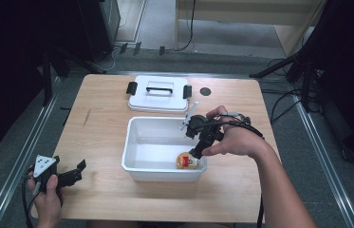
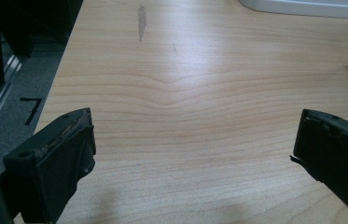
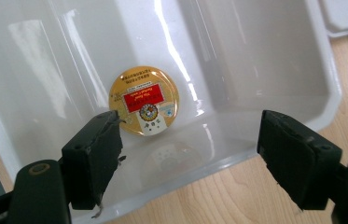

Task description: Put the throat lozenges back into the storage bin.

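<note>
A round yellow tin (image 3: 143, 100) with a red label lies on the floor of the white plastic bin (image 3: 265, 56), near its front right corner (image 1: 186, 161). My right gripper (image 3: 188, 121) hangs over the bin's near rim, pointing down at the tin (image 1: 196, 153). Its jaws stand wide apart with nothing between them, and the tin sits just beyond the left jaw. My left gripper (image 1: 77, 171) rests low at the table's front left corner. Its jaws (image 2: 195, 126) are open over bare wood.
The bin (image 1: 136, 142) sits mid-table. Its white lid (image 1: 159, 92), with a black handle and side clips, lies flat behind it. A small dark round mark (image 1: 205, 91) is right of the lid. Metal rails run along both table sides.
</note>
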`<state>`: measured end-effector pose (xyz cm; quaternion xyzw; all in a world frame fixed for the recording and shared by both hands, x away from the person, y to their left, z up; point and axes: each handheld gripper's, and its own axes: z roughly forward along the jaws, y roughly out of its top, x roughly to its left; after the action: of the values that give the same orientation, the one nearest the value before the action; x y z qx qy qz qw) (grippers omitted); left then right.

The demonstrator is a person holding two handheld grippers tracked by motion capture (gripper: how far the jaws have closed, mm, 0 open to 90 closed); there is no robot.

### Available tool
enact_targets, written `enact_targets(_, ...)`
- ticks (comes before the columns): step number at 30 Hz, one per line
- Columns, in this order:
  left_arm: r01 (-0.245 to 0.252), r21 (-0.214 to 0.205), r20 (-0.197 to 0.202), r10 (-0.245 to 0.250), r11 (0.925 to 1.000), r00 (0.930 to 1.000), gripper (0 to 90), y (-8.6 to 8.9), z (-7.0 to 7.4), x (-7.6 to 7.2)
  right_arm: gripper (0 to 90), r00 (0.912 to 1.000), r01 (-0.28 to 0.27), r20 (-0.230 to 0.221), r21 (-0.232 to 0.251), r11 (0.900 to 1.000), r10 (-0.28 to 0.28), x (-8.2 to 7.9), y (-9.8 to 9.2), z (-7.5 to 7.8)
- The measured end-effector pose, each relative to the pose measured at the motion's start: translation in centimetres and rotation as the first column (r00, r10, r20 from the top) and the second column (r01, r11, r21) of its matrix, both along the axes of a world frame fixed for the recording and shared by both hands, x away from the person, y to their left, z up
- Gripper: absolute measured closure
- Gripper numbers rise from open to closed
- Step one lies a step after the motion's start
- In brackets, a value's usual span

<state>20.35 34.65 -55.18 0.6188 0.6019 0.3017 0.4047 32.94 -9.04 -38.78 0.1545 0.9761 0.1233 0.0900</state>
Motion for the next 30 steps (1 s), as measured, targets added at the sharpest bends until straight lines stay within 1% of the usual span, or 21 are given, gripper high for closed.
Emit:
enact_targets(2, -0.001, -0.001, 0.002, 0.001, 1.0, 1.0, 0.0, 0.0, 0.0, 0.0, 22.5, 1.0, 0.005, 0.003, 0.008, 1.0, -0.005, -0.1, -0.3, 0.3)
enact_targets(6, -0.001, 0.0, 0.001, 0.001, 1.0, 1.0, 0.0, 0.0, 0.0, 0.0, 22.4, 0.9998, 0.016, 0.013, 0.009, 0.9998, -0.016, -0.2, -0.9, 0.8)
enact_targets(12, -0.002, 0.001, 0.002, 0.002, 1.0, 1.0, 0.0, 0.0, 0.0, 0.0, 21.9, 0.9992, 0.034, 0.02, 0.006, 0.9994, -0.034, -0.3, -1.8, 1.1)
enact_targets(18, -0.001, 0.001, 0.002, 0.001, 1.0, 1.0, 0.0, 0.0, 0.0, 0.0, 20.9, 0.998, 0.055, 0.032, -0.003, 0.9985, -0.054, -0.4, -3.0, 1.1)
enact_targets(21, -0.002, 0.002, 0.001, 0.002, 1.0, 1.0, 0.0, -0.1, 0.0, 0.0, 20.9, 0.9972, 0.066, 0.035, 0.003, 0.9978, -0.066, -0.4, -3.6, 1.1)
enact_targets(30, -0.002, 0.001, 0.001, 0.002, 1.0, 1.0, 0.0, -0.1, 0.0, 0.0, 20.6, 0.9937, 0.109, 0.026, 0.012, 0.994, -0.109, -0.5, -5.7, 0.5)
